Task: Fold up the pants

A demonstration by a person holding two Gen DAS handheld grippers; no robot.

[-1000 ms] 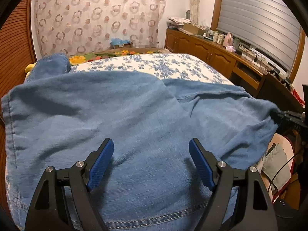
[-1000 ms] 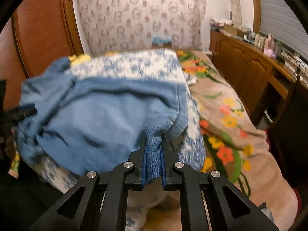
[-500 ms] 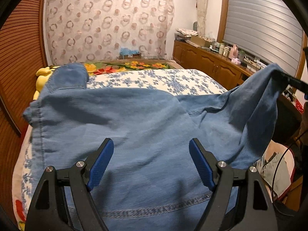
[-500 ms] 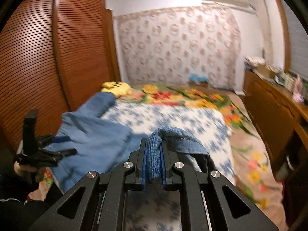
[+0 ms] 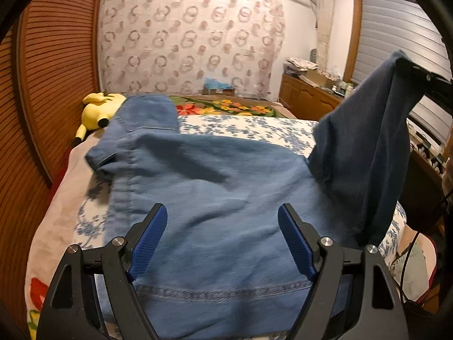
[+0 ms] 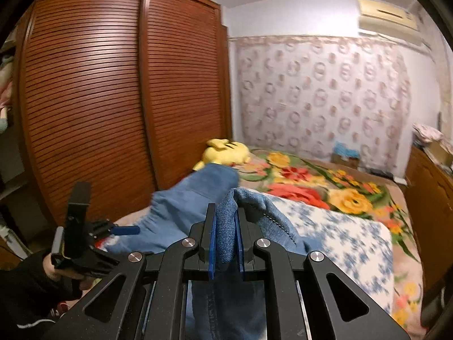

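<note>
Blue denim pants lie spread across the bed. My left gripper hovers open just above them near a stitched seam, nothing between its blue pads. At the right of the left wrist view, one edge of the pants hangs lifted in a steep flap from my right gripper. In the right wrist view that right gripper is shut on a bunched fold of denim, high over the bed. Lower left there, a hand in a dark sleeve holds the left gripper.
A yellow plush toy lies at the bed's far left, by the slatted wooden wardrobe. A floral blanket and a blue-white cover dress the bed. Wooden cabinets with clutter line the right wall.
The right gripper has risen with the pants edge, pulling it from the bed's right side into a hanging flap, and has swung left. The left gripper has lifted slightly and stayed open.
</note>
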